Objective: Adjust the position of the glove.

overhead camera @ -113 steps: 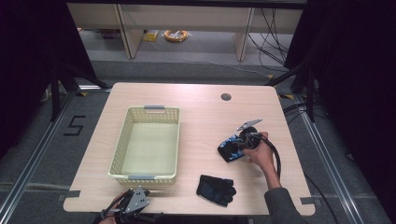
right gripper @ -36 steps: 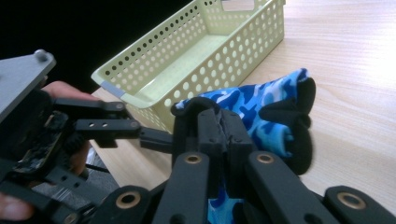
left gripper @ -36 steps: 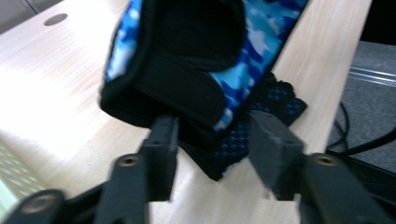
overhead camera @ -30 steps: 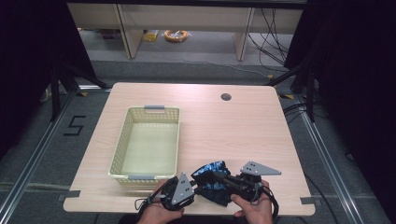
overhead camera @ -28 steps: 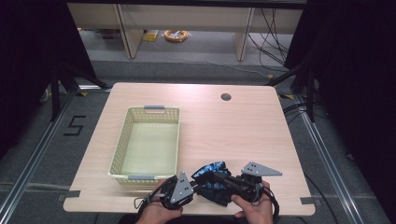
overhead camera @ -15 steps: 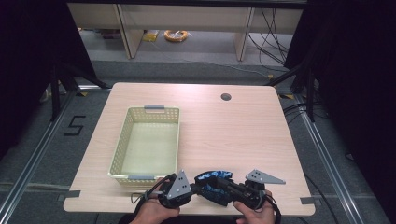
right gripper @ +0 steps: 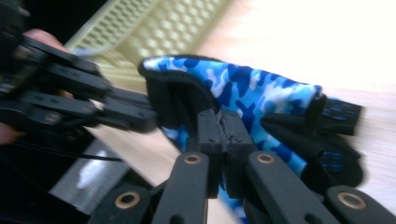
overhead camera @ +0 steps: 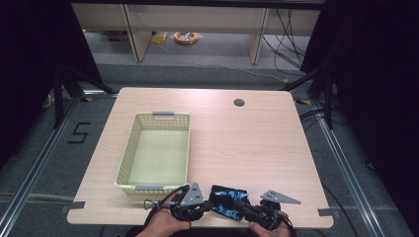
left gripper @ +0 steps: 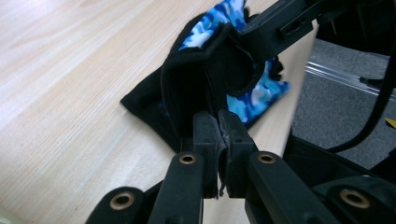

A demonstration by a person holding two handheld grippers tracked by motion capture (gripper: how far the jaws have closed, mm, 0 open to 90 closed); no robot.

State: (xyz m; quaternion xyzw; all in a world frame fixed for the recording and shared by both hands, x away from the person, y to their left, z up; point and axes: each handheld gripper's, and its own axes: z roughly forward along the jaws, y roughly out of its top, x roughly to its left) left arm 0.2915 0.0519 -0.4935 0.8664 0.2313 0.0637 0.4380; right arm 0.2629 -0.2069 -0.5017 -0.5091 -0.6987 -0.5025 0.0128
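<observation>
- Glove: black with blue camouflage panels, at the near edge of the table, to the right of the basket and clear of it.
- In the high view the glove sits between the two grippers, stretched a little from one to the other.
- Left gripper: jaws clenched on the glove's black cuff edge; a thin fold of fabric is pinched between the pads. Its jaws have just been closing onto that fold.
- In the left gripper view the cuff opening stands up off the wood, and part of the blue fabric hangs over the table's edge.
- Right gripper: jaws clenched on the other side of the cuff rim, fabric between the pads.
- In the right gripper view the glove's black fingers bunch to the right of the jaws; this view is blurred.
- The left gripper shows at the left of the right gripper view, its jaw tips at the cuff.
- Both hands come in from the bottom of the high view, left hand, right hand.
- Basket: pale yellow, lattice walls, nothing seen inside, on the left half of the table.
- Table: light wood, a round dark hole near its far edge.
</observation>
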